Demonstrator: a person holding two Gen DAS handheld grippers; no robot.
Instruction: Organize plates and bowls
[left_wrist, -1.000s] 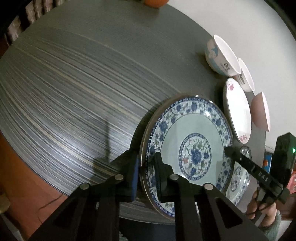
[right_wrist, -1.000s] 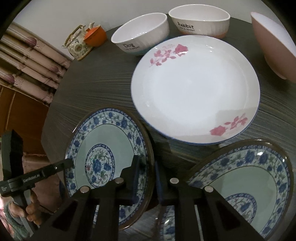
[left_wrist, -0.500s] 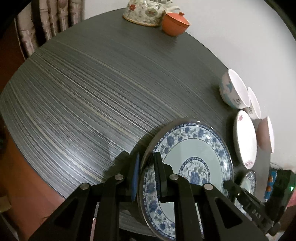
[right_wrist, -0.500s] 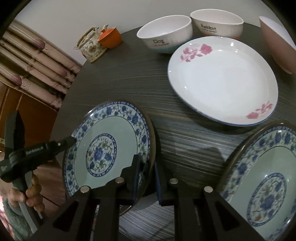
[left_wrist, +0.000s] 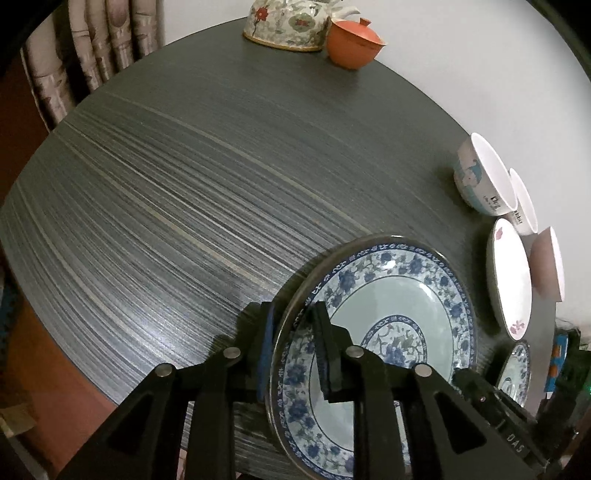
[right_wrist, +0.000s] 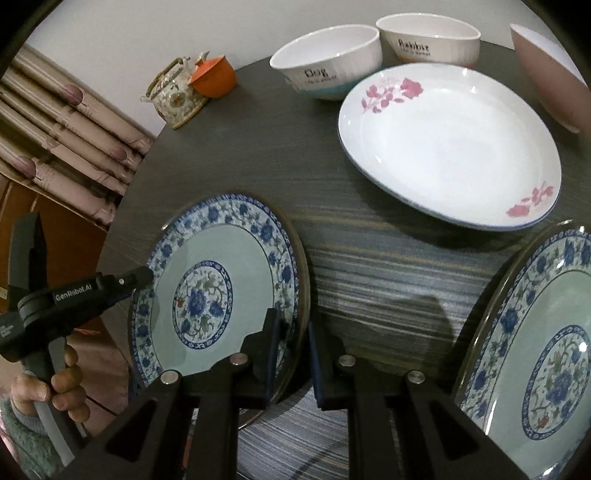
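Observation:
A blue-and-white floral plate (left_wrist: 391, 306) is tilted up above the dark round table, held from both sides. My left gripper (left_wrist: 293, 347) is shut on its near rim. My right gripper (right_wrist: 291, 349) is shut on the opposite rim of the same plate (right_wrist: 218, 280). A second blue floral plate (right_wrist: 535, 354) lies at the right. A white plate with pink flowers (right_wrist: 447, 144) lies behind it. Two white bowls marked "Dog" (right_wrist: 327, 59) and "Rabbit" (right_wrist: 428, 35) and a pink bowl (right_wrist: 546, 70) stand at the back.
A floral teapot (left_wrist: 286, 22) and an orange lidded cup (left_wrist: 352, 42) stand at the table's far edge by the wall. Curtains (right_wrist: 62, 122) hang beyond the table. The dark table (left_wrist: 166, 192) spreads wide to the left of the held plate.
Both grippers have lifted the blue floral plate and carried it away from the second blue plate, toward the table's near left. The teapot and cup have come into the left wrist view.

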